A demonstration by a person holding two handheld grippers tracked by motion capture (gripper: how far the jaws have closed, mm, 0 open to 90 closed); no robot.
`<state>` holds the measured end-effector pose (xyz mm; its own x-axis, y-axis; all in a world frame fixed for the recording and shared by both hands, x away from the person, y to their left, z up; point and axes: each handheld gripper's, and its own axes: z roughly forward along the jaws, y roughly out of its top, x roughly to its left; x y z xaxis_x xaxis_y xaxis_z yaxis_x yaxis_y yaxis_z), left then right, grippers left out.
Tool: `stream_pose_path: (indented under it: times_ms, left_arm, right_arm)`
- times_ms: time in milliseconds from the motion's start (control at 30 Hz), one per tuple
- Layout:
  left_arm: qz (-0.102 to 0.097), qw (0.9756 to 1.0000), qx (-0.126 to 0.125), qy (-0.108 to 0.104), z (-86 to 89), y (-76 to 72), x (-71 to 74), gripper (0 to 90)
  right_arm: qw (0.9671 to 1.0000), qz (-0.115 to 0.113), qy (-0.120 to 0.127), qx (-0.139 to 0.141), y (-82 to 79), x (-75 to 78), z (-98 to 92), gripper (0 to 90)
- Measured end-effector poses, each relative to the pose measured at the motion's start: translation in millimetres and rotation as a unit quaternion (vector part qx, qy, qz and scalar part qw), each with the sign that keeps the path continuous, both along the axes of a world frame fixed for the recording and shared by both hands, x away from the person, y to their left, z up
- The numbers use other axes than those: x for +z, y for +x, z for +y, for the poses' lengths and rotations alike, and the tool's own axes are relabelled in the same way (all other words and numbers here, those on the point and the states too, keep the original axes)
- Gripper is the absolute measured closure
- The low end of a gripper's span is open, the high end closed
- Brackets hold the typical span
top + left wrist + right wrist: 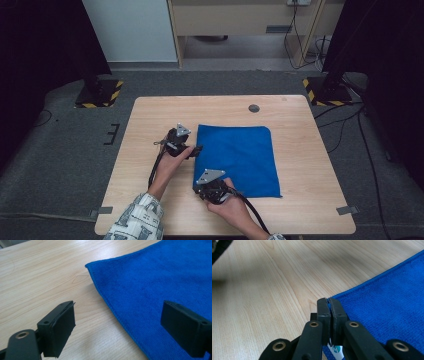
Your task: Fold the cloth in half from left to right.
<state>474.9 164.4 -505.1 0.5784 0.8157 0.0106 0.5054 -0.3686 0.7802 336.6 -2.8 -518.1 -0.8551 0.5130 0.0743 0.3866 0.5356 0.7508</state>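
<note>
A blue cloth (235, 155) lies flat in the middle of the wooden table (150, 125). My left gripper (196, 150) sits at the cloth's left edge. In the left gripper view it (120, 322) is open and low over the table, with the hemmed edge of the cloth (155, 290) running between its jaws, one over wood, one over fabric. My right gripper (201, 189) is at the cloth's near left corner. In the right gripper view its jaws (329, 307) are shut on that corner of the cloth (387, 302), and a white label (336, 350) peeks out beneath them.
A round grey cap (254, 108) sits in the tabletop beyond the cloth. Bare wood lies left of and in front of the cloth. Two stands with yellow-black striped bases (100, 94) (325, 92) flank the table's far corners, with cables on the floor at the right.
</note>
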Motion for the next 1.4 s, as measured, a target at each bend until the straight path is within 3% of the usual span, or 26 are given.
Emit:
stream_pose_path:
  times_ms: [267,367,533,800,867,933,1167,1267,1333,1367,1400]
  left_arm:
    - [0.002,1.0000,-0.004,0.005,-4.1,7.5,2.0,15.2]
    - [0.009,0.9999,0.002,-0.008,-3.4,15.8,1.7,18.4]
    - [0.017,0.9997,0.015,-0.011,-0.8,23.1,0.4,23.7]
    - [0.016,0.9995,0.020,0.016,-5.0,38.5,-3.9,25.7]
    - [0.021,0.9994,0.025,0.013,-5.4,44.1,-5.6,25.9]
    - [0.014,0.9995,0.029,0.004,-4.6,47.5,-8.6,27.6]
    - [0.041,0.9987,0.030,0.006,-4.8,58.1,-19.8,26.6]
    - [0.049,0.9986,0.021,0.003,-7.5,61.4,-21.6,33.2]
    - [0.053,0.9984,0.017,-0.009,-10.0,63.5,-21.8,44.0]
    - [0.040,0.9990,0.014,-0.012,-11.9,63.6,-21.0,49.8]
    - [0.040,0.9990,0.014,-0.012,-11.9,63.6,-21.0,55.4]
  right_arm:
    - [1.0000,0.004,0.005,0.005,-2.3,2.1,-0.9,88.2]
    - [0.9999,0.005,0.007,0.011,-6.0,2.8,0.2,88.2]
    - [0.9999,0.007,0.006,0.014,-9.7,2.1,2.4,88.2]
    - [0.9998,0.009,0.007,0.019,-11.9,-1.9,3.3,88.2]
    - [0.9997,0.010,0.008,0.020,-12.1,-2.2,2.9,88.2]
    - [0.9997,0.010,0.010,0.020,-12.5,-2.0,2.7,88.2]
    - [0.9997,0.012,0.008,0.021,-12.1,-2.6,1.2,88.2]
    - [0.9997,0.012,0.009,0.018,-12.4,-2.8,1.5,88.2]
    - [0.9997,0.012,0.009,0.017,-13.4,-2.2,1.5,88.2]
    - [0.9997,0.012,0.011,0.018,-13.8,-1.7,0.5,88.2]
    - [0.9997,0.012,0.011,0.018,-13.8,-1.7,0.5,88.2]
